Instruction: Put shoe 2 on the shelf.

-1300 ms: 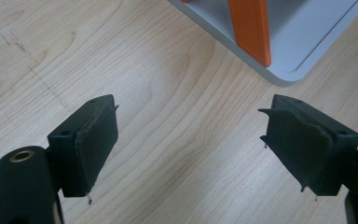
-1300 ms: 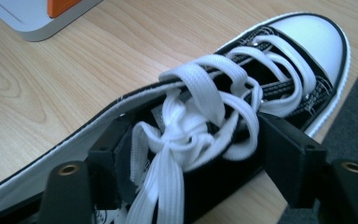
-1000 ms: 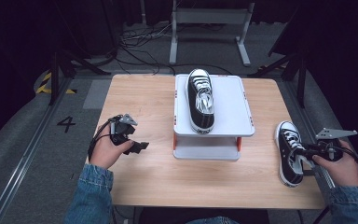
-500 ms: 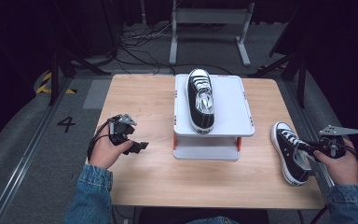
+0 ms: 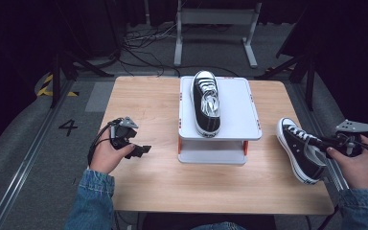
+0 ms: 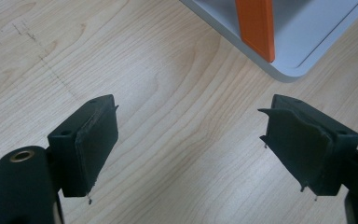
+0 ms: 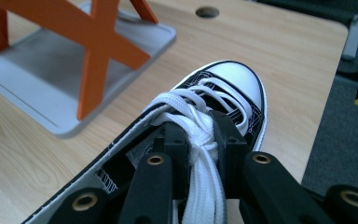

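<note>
A: Right gripper (image 5: pixel 327 143) has the black-and-white sneaker (image 5: pixel 301 152) at the table's right edge, tilted, toe toward the far side.

B: What exactly is it pinching?

A: The white laces (image 7: pixel 200 149). Its jaws have just been closing and now squeeze that bunch between the pads.

B: And the left gripper (image 5: pixel 143 149)?

A: Low over the bare wooden table (image 5: pixel 143 103), jaws spread wide with nothing between them, just left of the white stand (image 5: pixel 239 105).

B: The other shoe?

A: A matching sneaker (image 5: pixel 207 101) lies on top of that stand, toe pointing away
</note>
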{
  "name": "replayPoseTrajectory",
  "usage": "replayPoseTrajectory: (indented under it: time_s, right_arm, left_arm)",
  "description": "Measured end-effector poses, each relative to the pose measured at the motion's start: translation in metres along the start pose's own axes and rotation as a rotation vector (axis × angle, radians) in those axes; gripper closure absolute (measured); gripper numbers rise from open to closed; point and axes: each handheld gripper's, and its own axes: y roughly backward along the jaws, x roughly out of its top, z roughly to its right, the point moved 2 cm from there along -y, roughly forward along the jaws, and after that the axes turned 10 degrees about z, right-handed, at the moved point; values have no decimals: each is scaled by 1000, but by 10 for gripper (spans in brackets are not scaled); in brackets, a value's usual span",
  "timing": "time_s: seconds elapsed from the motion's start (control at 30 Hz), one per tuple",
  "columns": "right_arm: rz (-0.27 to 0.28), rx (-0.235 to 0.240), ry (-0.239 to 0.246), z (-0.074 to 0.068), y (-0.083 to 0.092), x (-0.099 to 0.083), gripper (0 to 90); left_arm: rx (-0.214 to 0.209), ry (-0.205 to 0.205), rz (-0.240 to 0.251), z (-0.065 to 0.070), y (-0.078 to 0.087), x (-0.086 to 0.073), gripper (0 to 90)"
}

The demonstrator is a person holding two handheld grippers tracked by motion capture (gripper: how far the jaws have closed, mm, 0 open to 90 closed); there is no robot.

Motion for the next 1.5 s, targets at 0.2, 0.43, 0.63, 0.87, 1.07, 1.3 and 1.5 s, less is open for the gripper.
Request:
replayPoseTrajectory:
  time_s: [0.2,0.43,0.63,0.87,1.07,1.3,1.5]
  right_arm:
    - [25,23,28,-7,3,25,789]
    - [52,53,48,-11,-1,49,790]
    - [82,52,70,-14,-2,73,791]
    - [103,28,101,-26,-5,101,791]
    - [127,21,102,-38,-10,124,791]
    - [145,14,121,-57,-21,147,792]
    - [152,14,154,-84,-40,168,792]
  left_arm:
    - [17,18,3,-1,7,-8,173]
    - [41,52,9,-3,19,-19,172]
    - [53,70,13,-5,26,-23,172]
    - [51,61,19,-7,24,-22,173]
    - [43,65,18,-7,22,-21,173]
    - [28,53,27,-11,17,-12,172]
    - [4,34,20,-13,9,-4,172]
